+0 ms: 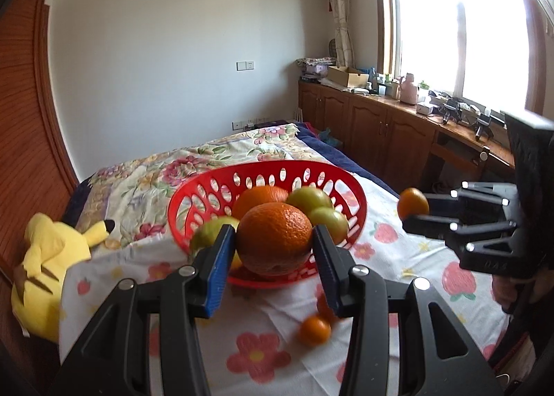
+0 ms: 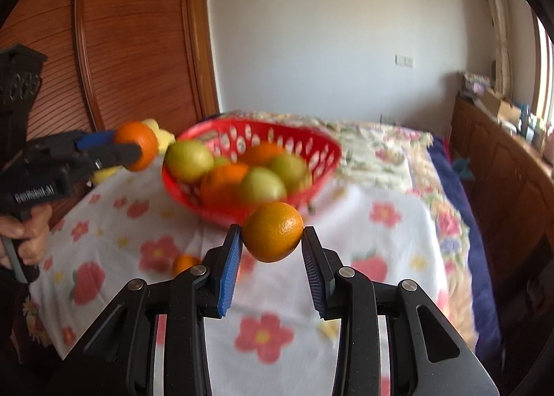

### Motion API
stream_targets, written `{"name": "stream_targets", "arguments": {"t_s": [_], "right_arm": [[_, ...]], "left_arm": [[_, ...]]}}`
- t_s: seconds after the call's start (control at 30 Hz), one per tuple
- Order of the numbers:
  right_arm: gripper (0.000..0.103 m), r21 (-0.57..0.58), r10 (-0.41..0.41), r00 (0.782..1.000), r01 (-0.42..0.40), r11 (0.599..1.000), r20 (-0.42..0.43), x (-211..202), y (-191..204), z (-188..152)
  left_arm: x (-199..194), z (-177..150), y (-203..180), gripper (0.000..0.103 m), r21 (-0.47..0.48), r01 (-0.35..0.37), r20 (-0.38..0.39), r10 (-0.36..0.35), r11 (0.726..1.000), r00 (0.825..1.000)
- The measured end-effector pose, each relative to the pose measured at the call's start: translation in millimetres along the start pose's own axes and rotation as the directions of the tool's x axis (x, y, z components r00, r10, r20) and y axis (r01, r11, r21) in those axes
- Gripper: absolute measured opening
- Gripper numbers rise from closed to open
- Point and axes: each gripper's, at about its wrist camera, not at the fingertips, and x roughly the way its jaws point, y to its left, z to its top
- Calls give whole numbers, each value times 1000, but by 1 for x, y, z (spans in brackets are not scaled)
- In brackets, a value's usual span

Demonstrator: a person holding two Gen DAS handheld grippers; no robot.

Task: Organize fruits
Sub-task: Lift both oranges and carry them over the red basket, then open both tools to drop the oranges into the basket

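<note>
My left gripper (image 1: 273,236) is shut on a large orange (image 1: 273,243) and holds it above the cloth, in front of the red basket (image 1: 266,167). In the basket lie another orange (image 1: 263,193) and green fruits (image 1: 308,198). My right gripper (image 2: 273,235) is shut on a smaller orange (image 2: 273,240), lifted off the bed just short of the basket (image 2: 263,131). Each view shows the other gripper: the right gripper (image 1: 413,214) with its small orange (image 1: 412,202), and the left gripper (image 2: 138,150) with its large orange (image 2: 136,144). A hand (image 2: 24,233) grips the left handle.
Loose small oranges (image 1: 314,330) lie on the flowered cloth (image 1: 259,354) near me, one also in the right wrist view (image 2: 185,264). A yellow plush toy (image 1: 48,257) sits at the bed's left edge. Wooden cabinets (image 1: 381,125) run along the right under the window.
</note>
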Motion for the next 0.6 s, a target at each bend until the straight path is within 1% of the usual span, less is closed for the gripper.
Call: {"name": "stream_targets", "arguments": {"t_s": [0.17, 0.3, 0.43, 0.6], "right_arm": [[35, -30, 17, 999, -16, 999, 29, 17, -2, 35], [35, -57, 23, 1000, -22, 998, 21, 41, -5, 52], [35, -66, 22, 1000, -24, 998, -18, 76, -14, 66], [35, -36, 31, 998, -33, 999, -52, 102, -29, 72]], "left_arm": [[24, 22, 7, 45, 25, -4, -12, 4, 1000, 1000], [40, 31, 16, 45, 11, -8, -16, 8, 1000, 1000], [58, 35, 23, 45, 20, -16, -40, 17, 1000, 999], [73, 38, 30, 45, 31, -19, -61, 21, 999, 998]]}}
